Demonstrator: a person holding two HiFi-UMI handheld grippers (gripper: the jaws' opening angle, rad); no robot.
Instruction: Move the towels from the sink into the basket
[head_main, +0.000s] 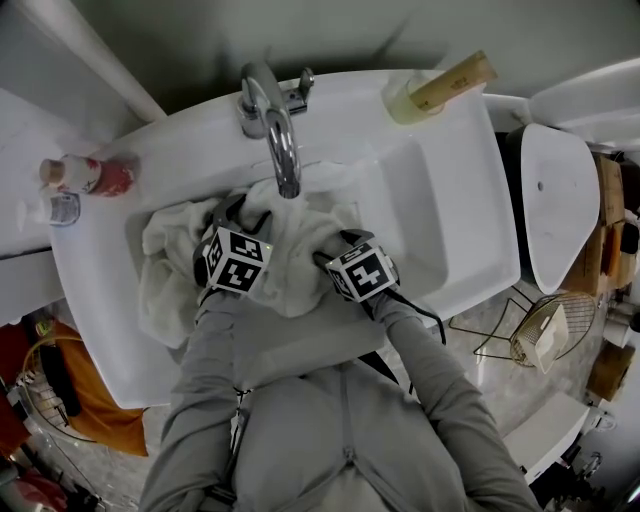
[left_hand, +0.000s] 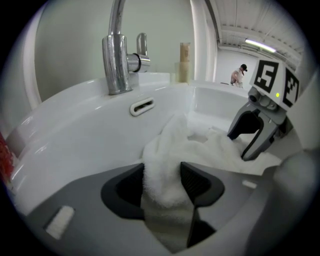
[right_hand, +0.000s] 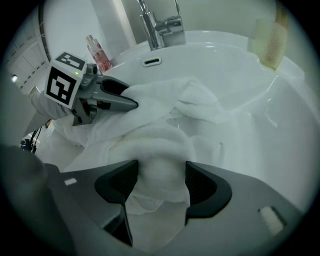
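White towels (head_main: 290, 262) lie bunched in the white sink (head_main: 450, 230), under the faucet (head_main: 280, 140). Both grippers point down into the pile. My left gripper (head_main: 232, 212) is at the left of the pile; in the left gripper view a thick fold of towel (left_hand: 165, 150) runs between its pads, which press on it (left_hand: 162, 182). The right gripper (head_main: 335, 248) is at the right of the pile. In the right gripper view its jaws (right_hand: 161, 180) stand wide, with a rounded bulge of towel (right_hand: 160, 150) filling the gap. Each gripper shows in the other's view, the right (left_hand: 252, 137) and the left (right_hand: 120, 97).
Bottles (head_main: 95, 175) stand on the sink's left rim, a soap bottle (head_main: 440, 90) at its back right corner. A toilet (head_main: 560, 200) is to the right, a wire basket (head_main: 545, 330) on the floor below it. An orange bin (head_main: 70, 400) sits at lower left.
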